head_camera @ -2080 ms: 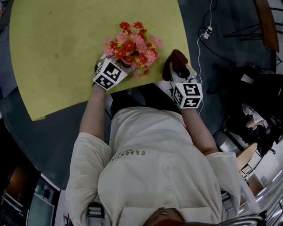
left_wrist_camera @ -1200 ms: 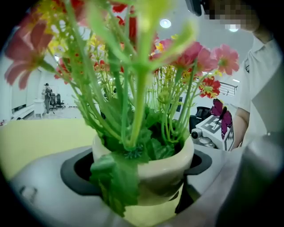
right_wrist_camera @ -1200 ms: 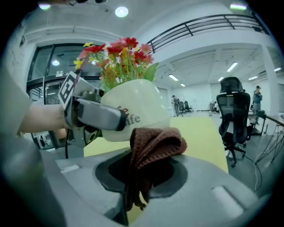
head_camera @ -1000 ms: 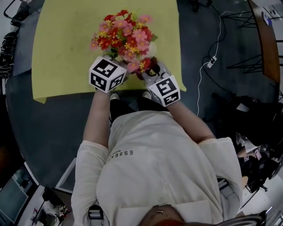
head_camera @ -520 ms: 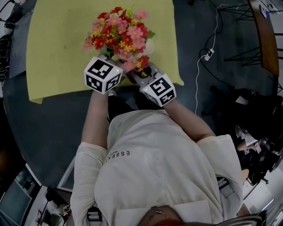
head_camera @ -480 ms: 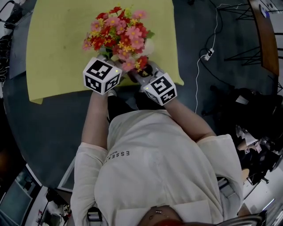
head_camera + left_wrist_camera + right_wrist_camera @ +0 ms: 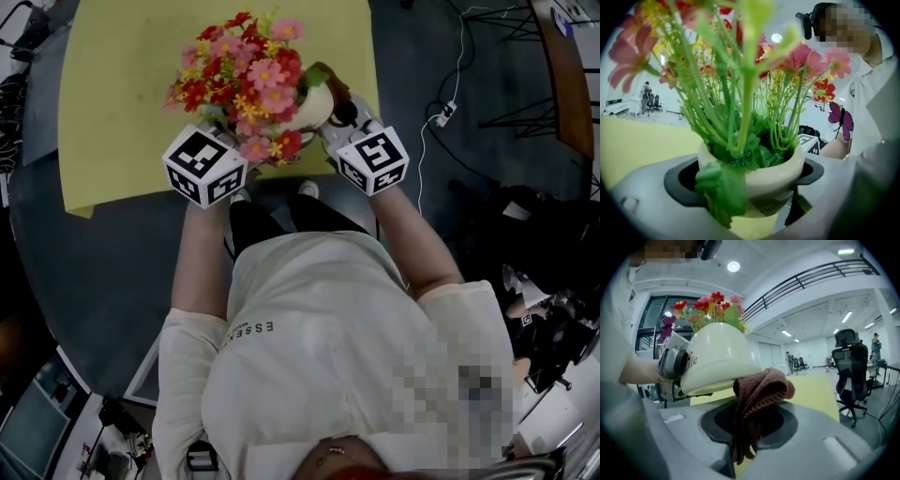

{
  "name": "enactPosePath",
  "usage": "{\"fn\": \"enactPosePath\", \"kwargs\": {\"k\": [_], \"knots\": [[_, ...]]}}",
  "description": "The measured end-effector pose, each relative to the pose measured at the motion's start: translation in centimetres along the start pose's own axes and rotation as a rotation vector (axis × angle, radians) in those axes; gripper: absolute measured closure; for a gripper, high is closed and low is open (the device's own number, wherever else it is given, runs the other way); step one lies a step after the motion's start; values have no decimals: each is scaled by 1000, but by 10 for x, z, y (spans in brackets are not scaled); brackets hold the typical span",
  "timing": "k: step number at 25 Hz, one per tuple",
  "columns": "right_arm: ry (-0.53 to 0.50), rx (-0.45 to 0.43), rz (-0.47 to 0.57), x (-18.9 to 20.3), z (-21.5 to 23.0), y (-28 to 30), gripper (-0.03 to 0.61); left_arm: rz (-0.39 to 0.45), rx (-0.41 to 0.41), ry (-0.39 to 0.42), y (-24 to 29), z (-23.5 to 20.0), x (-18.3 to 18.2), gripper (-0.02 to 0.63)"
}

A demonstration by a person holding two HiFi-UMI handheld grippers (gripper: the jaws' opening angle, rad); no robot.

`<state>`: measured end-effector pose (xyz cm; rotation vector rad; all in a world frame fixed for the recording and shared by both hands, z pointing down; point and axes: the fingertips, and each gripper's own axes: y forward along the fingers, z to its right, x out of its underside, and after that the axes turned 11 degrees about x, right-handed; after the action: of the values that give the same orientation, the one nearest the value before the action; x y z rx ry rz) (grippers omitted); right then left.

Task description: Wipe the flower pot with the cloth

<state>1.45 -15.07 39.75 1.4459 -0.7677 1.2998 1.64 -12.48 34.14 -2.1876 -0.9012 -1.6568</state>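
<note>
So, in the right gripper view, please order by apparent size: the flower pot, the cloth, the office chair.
1. flower pot: largest.
2. cloth and office chair look about alike; the chair stands far back, so unranked.

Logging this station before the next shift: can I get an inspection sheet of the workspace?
Surface: yellow table, bare where visible.
Job's things: cream flower pot holding red and pink flowers; brown cloth, which appears to touch the pot's lower side.
Clutter: nothing seen.
Grippers: left tool shut on the flower pot; right tool shut on the cloth.
Cables: white cable on the floor to the right of the table.
Surroundings: dark floor; office chair beyond the table.
</note>
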Motion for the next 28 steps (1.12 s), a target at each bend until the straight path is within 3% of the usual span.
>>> {"fn": "enactPosePath", "kwargs": {"k": [8, 13, 19, 23, 28], "knots": [[10, -185, 83, -12, -45, -7, 517, 27, 48, 11, 3, 8, -12, 46], [41, -272, 71, -4, -70, -12, 517, 49, 60, 4, 4, 11, -12, 46], [71, -358, 16, 12, -89, -13, 517, 17, 61, 12, 2, 7, -7, 46], [78, -291, -42, 29, -71, -12, 517, -8, 60, 34, 0, 5, 0, 46], [108, -20, -120, 56, -1, -18, 517, -150, 24, 142, -8, -5, 42, 45]]}}
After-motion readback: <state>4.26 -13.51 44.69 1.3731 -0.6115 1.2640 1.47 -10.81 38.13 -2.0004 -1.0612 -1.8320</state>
